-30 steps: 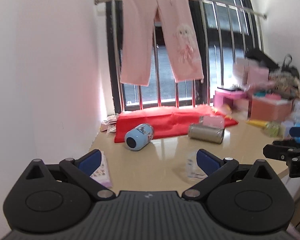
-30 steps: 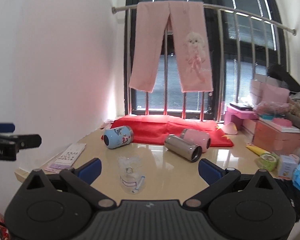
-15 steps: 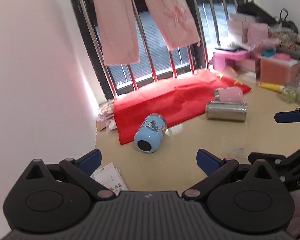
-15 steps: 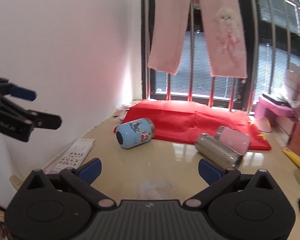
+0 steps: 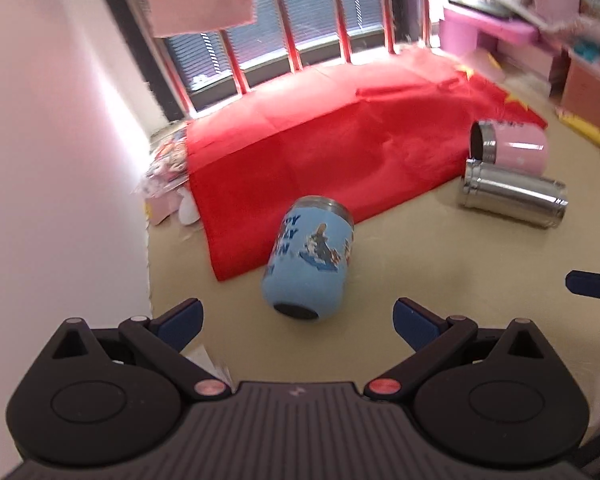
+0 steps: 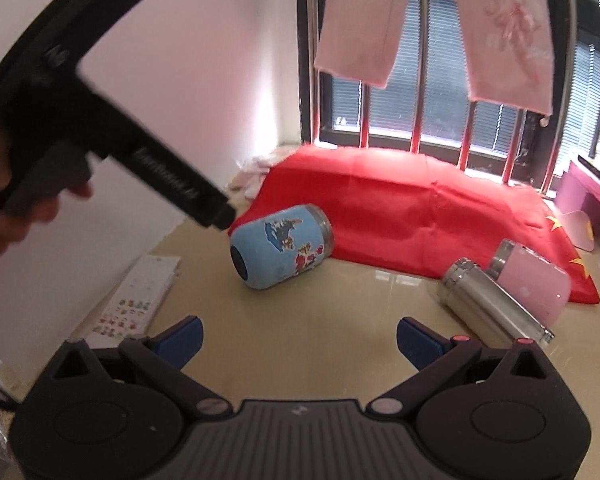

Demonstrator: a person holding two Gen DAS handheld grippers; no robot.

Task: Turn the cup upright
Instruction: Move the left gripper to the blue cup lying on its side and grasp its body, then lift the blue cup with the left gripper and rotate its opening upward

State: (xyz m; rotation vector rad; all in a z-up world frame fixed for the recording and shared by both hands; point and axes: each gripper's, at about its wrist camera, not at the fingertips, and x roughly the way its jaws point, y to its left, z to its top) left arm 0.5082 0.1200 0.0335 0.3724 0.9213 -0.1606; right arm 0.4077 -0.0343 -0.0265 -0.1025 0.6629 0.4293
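Note:
A light blue cup with cartoon prints lies on its side on the beige table, its dark base toward me and its metal rim against the red cloth. It also shows in the right wrist view. My left gripper is open and empty, just in front of the cup's base. My right gripper is open and empty, a little back from the cup. The left gripper's body shows in the right wrist view, above and left of the cup.
A steel cup and a pink cup lie on their sides to the right. A red cloth covers the back of the table. A sticker sheet lies at the table's left edge beside the white wall.
Both grippers have moved forward and down toward the blue cup, which now looks much larger. The clear plastic item near the front edge has dropped out of view.

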